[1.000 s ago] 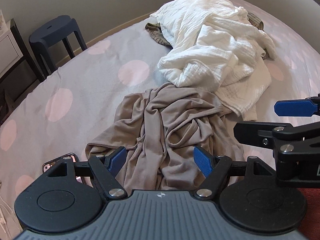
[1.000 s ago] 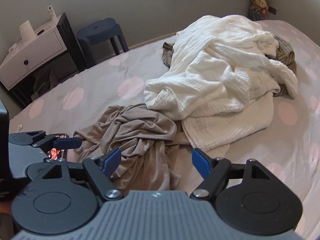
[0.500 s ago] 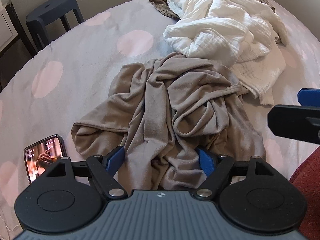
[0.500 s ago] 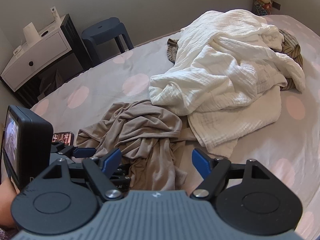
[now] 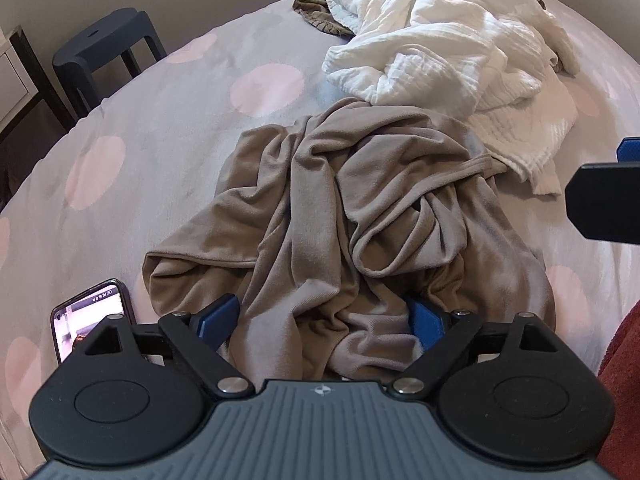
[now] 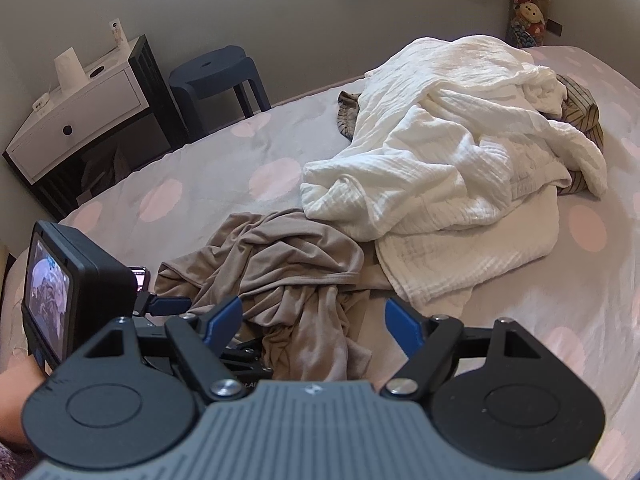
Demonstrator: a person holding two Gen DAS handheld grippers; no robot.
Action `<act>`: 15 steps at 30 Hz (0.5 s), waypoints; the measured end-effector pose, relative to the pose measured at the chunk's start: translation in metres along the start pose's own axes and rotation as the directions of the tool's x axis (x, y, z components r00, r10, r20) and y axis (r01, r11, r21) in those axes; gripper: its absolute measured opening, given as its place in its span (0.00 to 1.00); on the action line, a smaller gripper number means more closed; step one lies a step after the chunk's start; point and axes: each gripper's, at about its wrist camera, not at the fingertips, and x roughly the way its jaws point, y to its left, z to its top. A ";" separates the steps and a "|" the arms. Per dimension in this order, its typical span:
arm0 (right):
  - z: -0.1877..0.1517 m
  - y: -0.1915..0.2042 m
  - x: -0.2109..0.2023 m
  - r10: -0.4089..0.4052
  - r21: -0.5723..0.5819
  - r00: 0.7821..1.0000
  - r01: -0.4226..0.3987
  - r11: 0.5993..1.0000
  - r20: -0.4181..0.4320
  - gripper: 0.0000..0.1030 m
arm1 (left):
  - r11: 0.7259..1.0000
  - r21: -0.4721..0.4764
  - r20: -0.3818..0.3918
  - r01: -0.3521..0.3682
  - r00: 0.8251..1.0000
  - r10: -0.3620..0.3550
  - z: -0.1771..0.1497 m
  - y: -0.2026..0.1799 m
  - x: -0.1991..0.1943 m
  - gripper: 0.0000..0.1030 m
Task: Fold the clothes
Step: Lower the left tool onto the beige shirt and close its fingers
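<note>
A crumpled taupe garment point(image 5: 360, 208) point(image 6: 288, 264) lies on the dotted bed sheet point(image 5: 160, 120). My left gripper point(image 5: 322, 318) is low over its near edge, open wide, with bunched folds between the blue fingertips point(image 5: 218, 316) and no squeeze on them. My right gripper point(image 6: 312, 318) hovers open above the garment's near right end, holding nothing. One black finger of the right gripper point(image 5: 604, 200) shows at the left wrist view's right edge. A rumpled white muslin cloth point(image 5: 448, 40) point(image 6: 448, 152) lies behind, overlapping the taupe garment's far end.
A phone point(image 5: 92, 316) with a lit screen lies on the sheet left of the left gripper. A striped garment point(image 6: 580, 108) peeks from under the white cloth. Beyond the bed stand a dark stool point(image 6: 216, 76) and a nightstand point(image 6: 80, 120). Red fabric point(image 5: 624, 380) is at the near right.
My left gripper has sunk onto the taupe garment, whose folds now sit between its jaws; the phone has come fully into view. My right gripper has barely moved.
</note>
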 end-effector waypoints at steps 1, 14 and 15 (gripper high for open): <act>0.000 0.000 0.000 -0.002 -0.002 1.000 0.002 1.000 0.002 0.78 | 1.000 -0.004 0.005 0.002 1.000 -0.002 0.000 0.001 0.000 0.87; -0.004 0.001 -0.006 -0.016 -0.012 0.999 0.016 1.000 0.044 0.78 | 0.999 0.001 0.002 0.035 0.999 -0.035 0.005 0.002 -0.002 0.70; -0.005 0.000 -0.008 -0.017 -0.008 0.999 0.017 1.000 0.051 0.78 | 0.999 0.003 0.000 0.044 0.999 -0.044 0.006 0.002 -0.003 0.63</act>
